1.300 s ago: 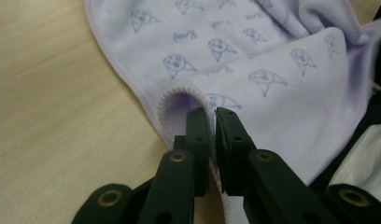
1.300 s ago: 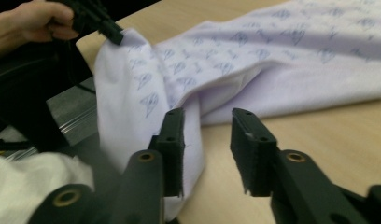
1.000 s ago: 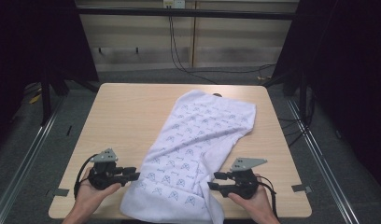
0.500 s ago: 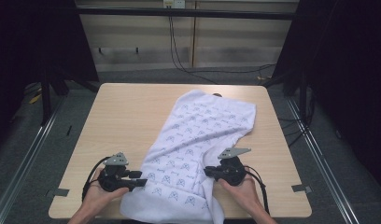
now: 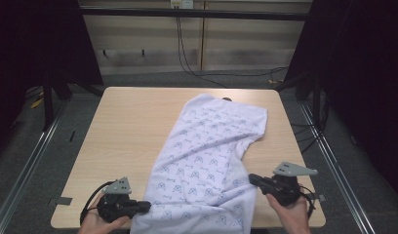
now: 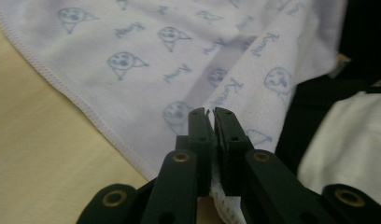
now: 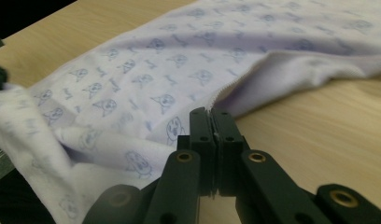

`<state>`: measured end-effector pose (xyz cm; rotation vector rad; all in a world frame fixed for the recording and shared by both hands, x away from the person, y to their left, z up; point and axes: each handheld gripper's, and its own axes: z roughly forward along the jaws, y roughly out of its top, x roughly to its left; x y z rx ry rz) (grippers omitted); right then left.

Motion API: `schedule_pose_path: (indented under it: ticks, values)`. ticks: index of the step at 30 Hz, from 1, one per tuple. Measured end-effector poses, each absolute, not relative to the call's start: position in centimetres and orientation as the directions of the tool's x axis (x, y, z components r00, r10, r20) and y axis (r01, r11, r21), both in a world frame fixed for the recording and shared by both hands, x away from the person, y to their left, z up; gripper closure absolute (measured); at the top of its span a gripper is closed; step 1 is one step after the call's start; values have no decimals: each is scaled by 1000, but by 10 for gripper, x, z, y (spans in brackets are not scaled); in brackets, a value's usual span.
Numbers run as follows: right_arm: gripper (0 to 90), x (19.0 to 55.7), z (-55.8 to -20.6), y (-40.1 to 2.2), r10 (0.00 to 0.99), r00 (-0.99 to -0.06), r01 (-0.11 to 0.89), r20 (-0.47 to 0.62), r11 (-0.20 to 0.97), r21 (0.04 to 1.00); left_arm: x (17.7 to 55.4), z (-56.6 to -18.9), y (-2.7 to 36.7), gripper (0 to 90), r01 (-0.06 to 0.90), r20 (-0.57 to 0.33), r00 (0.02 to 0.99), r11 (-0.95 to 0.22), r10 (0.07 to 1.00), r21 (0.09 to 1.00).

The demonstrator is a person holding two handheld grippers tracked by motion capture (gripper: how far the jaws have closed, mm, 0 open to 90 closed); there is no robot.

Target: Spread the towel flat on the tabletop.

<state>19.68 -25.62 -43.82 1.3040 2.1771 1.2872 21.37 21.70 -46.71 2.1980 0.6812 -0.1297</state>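
Printed white cloth: spread diagonally across tabletop, near end overhanging the front edge. Left tongs pinch its near-left hem; right tongs pinch its right edge, both having just closed.

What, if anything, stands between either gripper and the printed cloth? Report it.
Nothing visible does. The left gripper is shut on the near left hem of the printed cloth, having just closed. The right gripper has just closed on its near right edge. The table around the cloth is bare wood.
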Motion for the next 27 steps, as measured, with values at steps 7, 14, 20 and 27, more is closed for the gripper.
schedule_pose_path:
  ticks: [7,14,20,27]
  values:
    - [802,168,-447,-296,889,-427,576,168,124,808,188,-463,210,837,486,-346,873,-544,344,684]
    - [609,176,-445,-299,911,-397,555,109,144,819,245,-456,190,650,504,-356,855,-445,378,740]
    - [638,224,-453,-270,860,-500,560,97,236,794,318,-475,151,660,502,-218,831,-521,512,690]
    - [641,273,-475,-244,832,-551,585,59,335,739,331,-495,149,658,488,-154,830,-566,536,664]
